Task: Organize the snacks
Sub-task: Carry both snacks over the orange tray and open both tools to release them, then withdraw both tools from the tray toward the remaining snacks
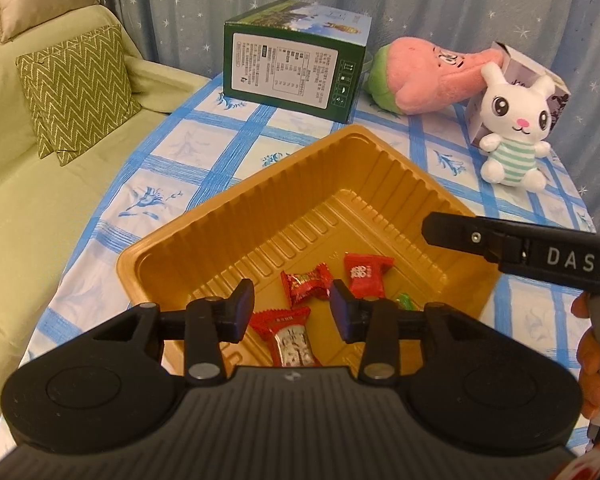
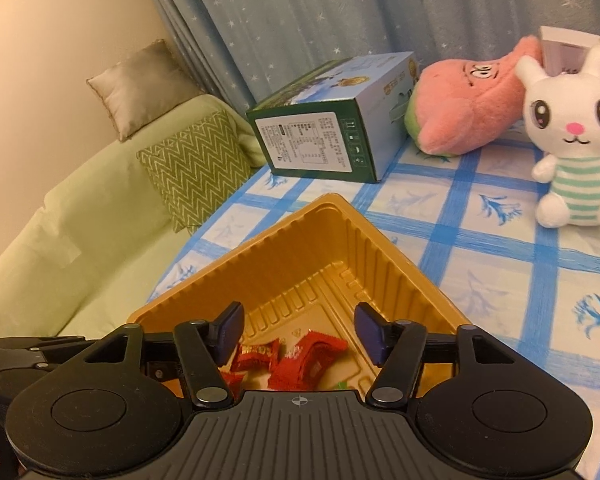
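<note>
A gold plastic tray [image 1: 260, 216] sits on the blue-checked tablecloth; it also shows in the right wrist view [image 2: 300, 236]. Inside lie red-wrapped candies [image 1: 304, 286], a red packet [image 1: 366, 274], a red-and-silver bar [image 1: 290, 338] and a green-wrapped piece [image 1: 405, 301]. My left gripper [image 1: 292, 308] is open and empty above the tray's near corner. My right gripper [image 2: 298, 334] is open and empty above the tray, over the red candies [image 2: 316, 354]. The right gripper's finger [image 1: 476, 234] reaches in over the tray's right rim in the left wrist view.
A green-and-white carton [image 1: 296, 62] lies at the table's back. A pink plush [image 1: 428, 74], a white bunny plush [image 1: 514, 128] and a small box [image 1: 516, 60] stand at the back right. A green sofa with cushions [image 1: 72, 92] borders the table's left edge.
</note>
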{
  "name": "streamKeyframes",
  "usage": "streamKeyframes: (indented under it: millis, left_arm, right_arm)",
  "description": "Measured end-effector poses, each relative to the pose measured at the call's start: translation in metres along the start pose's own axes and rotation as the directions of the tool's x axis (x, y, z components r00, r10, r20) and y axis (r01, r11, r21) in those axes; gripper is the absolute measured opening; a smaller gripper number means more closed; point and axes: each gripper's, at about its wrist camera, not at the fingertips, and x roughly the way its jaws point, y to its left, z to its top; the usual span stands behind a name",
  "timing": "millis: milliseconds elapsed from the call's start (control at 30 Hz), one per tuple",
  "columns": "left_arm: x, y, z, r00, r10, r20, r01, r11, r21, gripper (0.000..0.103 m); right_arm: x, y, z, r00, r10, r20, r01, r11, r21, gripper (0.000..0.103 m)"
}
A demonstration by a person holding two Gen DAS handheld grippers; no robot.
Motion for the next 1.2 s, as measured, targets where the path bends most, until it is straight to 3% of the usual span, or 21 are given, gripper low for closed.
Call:
streamKeyframes:
  millis: [133, 400, 833, 1200]
  left_arm:
    - [-0.02, -0.006, -0.009, 1.0, -0.004, 0.019, 0.004, 1.0, 0.003, 0.046]
    - [-0.064, -0.025, -0.035, 0.998, -0.029, 0.058, 0.028, 1.0, 0.013, 0.048]
    - [-0.116, -0.059, -0.093, 0.996, -0.062, 0.058, 0.06, 0.997, 0.041, 0.049]
    - [-0.137, -0.085, -0.137, 0.996, -0.075, 0.044, 0.073, 0.996, 0.053, 0.049]
  right_arm:
    - [-0.022, 0.0, -0.008, 1.0, -0.009, 0.014, 0.009, 1.0, 0.018, 0.072]
    - [-0.073, -0.003, -0.029, 0.999, -0.018, 0.029, 0.017, 0.999, 0.048, 0.077]
    - [-0.152, -0.01, -0.079, 0.998, -0.047, 0.034, 0.045, 0.997, 0.06, 0.079]
    - [-0.201, -0.026, -0.123, 0.996, -0.086, 0.002, 0.086, 0.995, 0.054, 0.08]
